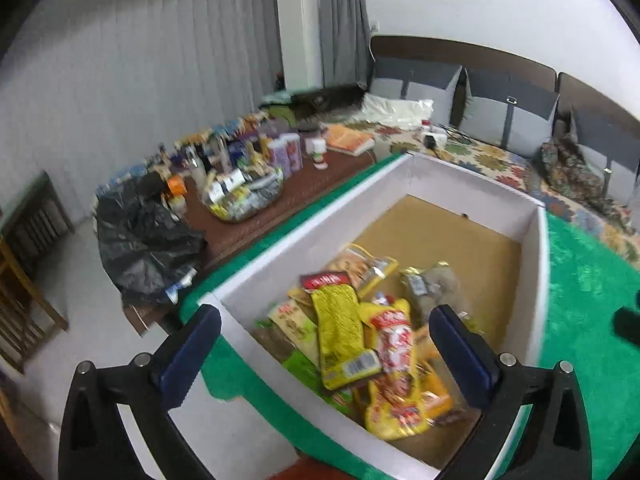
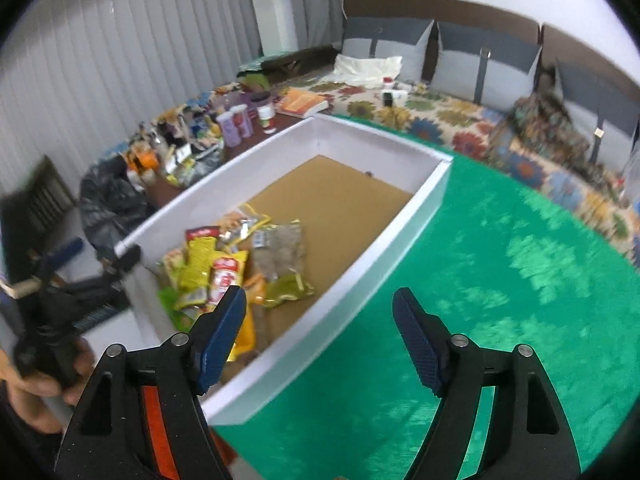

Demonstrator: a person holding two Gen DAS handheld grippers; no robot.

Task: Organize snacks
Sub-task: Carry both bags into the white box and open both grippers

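While both tongs are hanging spread and gripping nothing, snack packets (image 1: 352, 344) are lying heaped in near end of white box (image 1: 304, 220), on green cloth (image 2: 500, 280).

- Left tongs (image 1: 324, 356): pile sitting just ahead, between pads.
- Right tongs (image 2: 320, 320): pile lying ahead-left; box wall running between pads.
- Packets probably handling light, crinkly, slippery, contents crushable; better pinching sealed edge of top yellow packet (image 1: 340, 328), gently.

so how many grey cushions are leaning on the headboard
3 in view: one at the left end, one in the middle, one at the right, partly behind a patterned bundle. More may lie beyond the frame.
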